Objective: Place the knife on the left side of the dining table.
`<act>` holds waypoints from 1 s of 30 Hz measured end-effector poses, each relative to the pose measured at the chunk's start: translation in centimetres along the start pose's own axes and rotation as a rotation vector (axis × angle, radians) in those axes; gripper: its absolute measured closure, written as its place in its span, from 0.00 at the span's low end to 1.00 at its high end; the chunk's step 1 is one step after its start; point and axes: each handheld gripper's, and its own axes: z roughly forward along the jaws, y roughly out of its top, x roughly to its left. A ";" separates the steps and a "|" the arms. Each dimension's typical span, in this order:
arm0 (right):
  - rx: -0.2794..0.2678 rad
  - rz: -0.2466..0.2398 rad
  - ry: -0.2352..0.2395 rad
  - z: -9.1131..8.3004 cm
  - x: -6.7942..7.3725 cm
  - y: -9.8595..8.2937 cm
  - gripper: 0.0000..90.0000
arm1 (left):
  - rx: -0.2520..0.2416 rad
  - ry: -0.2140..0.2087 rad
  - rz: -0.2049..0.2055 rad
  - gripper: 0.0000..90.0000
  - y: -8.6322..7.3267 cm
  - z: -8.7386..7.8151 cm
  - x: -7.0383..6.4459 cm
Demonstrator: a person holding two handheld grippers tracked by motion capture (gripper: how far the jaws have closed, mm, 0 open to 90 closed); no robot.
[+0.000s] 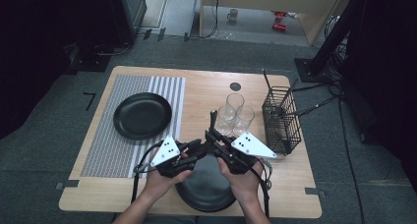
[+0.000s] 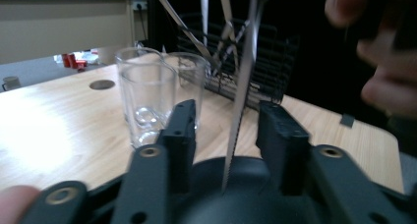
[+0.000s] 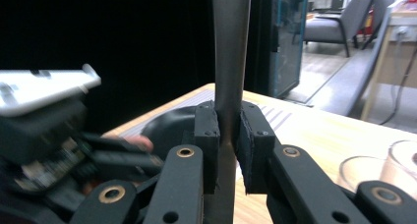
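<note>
Right tongs clamp a knife upright; left tongs gape around its blade, above a black plate; no readable writing.

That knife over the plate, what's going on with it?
A person works two tools at a table. The right hand-held gripper is shut on a knife, held upright over the near plate. The left hand-held gripper is open, its jaws either side of the serrated blade without touching. Three glasses and a cutlery basket stand behind.
</note>
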 end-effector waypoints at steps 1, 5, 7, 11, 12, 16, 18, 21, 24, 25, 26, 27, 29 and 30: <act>-0.001 -0.010 -0.005 0.1 0.0 0.0 0.90 | -0.002 0.003 -0.003 0.61 0.3 -0.3 0.2; 0.015 -0.032 -0.014 0.7 0.3 -0.3 0.90 | -0.014 0.009 -0.016 0.55 1.2 -1.1 1.0; 0.024 -0.045 -0.007 1.1 0.5 -0.6 0.90 | -0.025 0.009 -0.024 0.53 1.6 -1.5 1.3; 0.046 -0.069 0.007 2.0 0.9 -1.0 0.90 | -0.058 -0.004 -0.047 0.52 2.5 -2.3 1.7; 0.052 -0.073 0.005 2.3 1.1 -1.1 0.90 | -0.063 -0.005 -0.054 0.51 2.7 -2.5 1.7; 0.067 -0.111 -0.003 3.1 1.6 -1.4 0.90 | -0.096 -0.009 -0.068 0.51 3.5 -3.8 1.9; 0.074 -0.130 -0.003 3.4 2.1 -1.5 0.90 | -0.110 -0.001 -0.064 0.53 3.8 -4.4 1.9; 0.083 -0.161 0.008 3.9 2.9 -1.7 0.90 | -0.125 0.020 -0.063 0.54 4.2 -5.2 1.8; 0.089 -0.192 0.027 4.1 3.8 -1.8 0.90 | -0.131 0.040 -0.070 0.57 4.3 -5.5 1.8; 0.092 -0.198 0.035 4.1 4.0 -1.8 0.90 | -0.133 0.047 -0.075 0.58 4.3 -5.6 1.8; 0.095 -0.208 0.038 4.2 4.2 -1.8 0.90 | -0.136 0.048 -0.078 0.60 4.4 -5.6 1.8; 0.100 -0.214 0.046 4.4 4.3 -1.9 0.90 | -0.139 0.042 -0.080 0.63 4.4 -5.6 1.8; 0.113 -0.223 0.055 4.6 4.6 -2.0 0.90 | -0.138 0.032 -0.072 0.68 4.3 -5.6 1.8; 0.118 -0.233 0.061 4.8 4.7 -2.1 0.90 | -0.138 0.029 -0.061 0.71 4.3 -5.6 1.8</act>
